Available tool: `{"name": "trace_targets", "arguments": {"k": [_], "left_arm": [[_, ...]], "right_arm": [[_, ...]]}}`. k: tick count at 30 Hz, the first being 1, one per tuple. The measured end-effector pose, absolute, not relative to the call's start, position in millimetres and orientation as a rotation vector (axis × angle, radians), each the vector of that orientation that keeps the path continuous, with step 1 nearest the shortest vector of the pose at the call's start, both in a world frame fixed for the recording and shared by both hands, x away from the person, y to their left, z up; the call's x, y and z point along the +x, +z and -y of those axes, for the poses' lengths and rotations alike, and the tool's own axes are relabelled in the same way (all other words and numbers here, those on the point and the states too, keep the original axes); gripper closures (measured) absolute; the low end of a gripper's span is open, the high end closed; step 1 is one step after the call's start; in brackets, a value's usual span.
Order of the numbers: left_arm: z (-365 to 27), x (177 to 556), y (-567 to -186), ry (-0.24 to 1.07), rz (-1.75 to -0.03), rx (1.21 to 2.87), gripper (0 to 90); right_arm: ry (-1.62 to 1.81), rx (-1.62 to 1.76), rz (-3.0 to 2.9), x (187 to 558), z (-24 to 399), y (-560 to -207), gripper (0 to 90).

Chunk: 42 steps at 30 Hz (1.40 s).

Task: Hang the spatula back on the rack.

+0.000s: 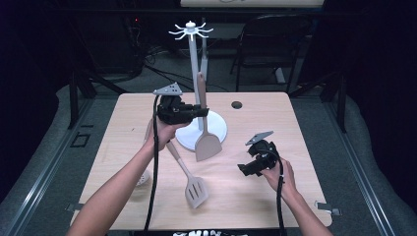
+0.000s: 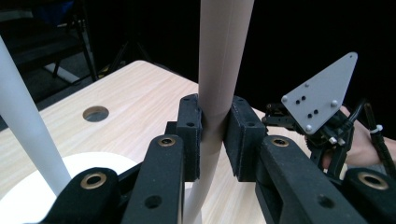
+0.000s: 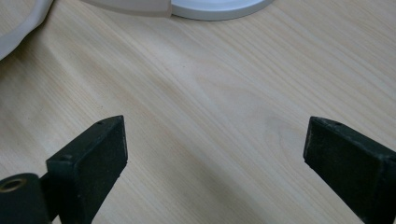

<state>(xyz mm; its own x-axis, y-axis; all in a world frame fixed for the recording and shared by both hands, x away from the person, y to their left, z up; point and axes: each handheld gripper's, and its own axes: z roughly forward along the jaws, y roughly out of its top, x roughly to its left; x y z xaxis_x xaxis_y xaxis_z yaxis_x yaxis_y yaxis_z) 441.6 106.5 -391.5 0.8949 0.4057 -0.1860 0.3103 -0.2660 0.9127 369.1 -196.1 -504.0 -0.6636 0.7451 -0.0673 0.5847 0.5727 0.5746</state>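
My left gripper [image 1: 200, 112] is shut on the handle of a beige solid spatula [image 1: 206, 145], which hangs upright with its blade low over the white stand base [image 1: 220, 129]. In the left gripper view both pads clamp the spatula handle [image 2: 223, 60], and the left gripper [image 2: 215, 135] holds it beside the stand's white pole [image 2: 25, 126]. The white utensil stand [image 1: 193, 54] rises behind, its hooked top [image 1: 190, 30] bare. A slotted spatula [image 1: 195, 190] lies flat on the table. My right gripper [image 1: 247, 168] hovers low at the right, open; the right gripper [image 3: 215, 149] has bare wood between its jaws.
The light wooden table [image 1: 255, 206] has a round cable hole [image 1: 236, 104] at the back. A pale utensil end [image 1: 142, 178] peeks out under the left forearm. A dark chair [image 1: 268, 42] stands behind the table. Open tabletop lies at the front right.
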Motion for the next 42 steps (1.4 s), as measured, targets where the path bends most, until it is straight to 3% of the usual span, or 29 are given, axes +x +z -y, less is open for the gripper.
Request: {"name": "trace_targets", "arguments": {"k": [21, 42], "left_arm": [[-116, 468, -347, 0.126, -0.485, 1.878, 77.0], [-124, 492, -332, 0.098, -0.522, 1.858, 77.0]], "right_arm": [[0.742, 1.102, -2.513, 372, 195, -507, 5.4], [0.726, 1.081, -2.535, 372, 195, -509, 5.3]]}}
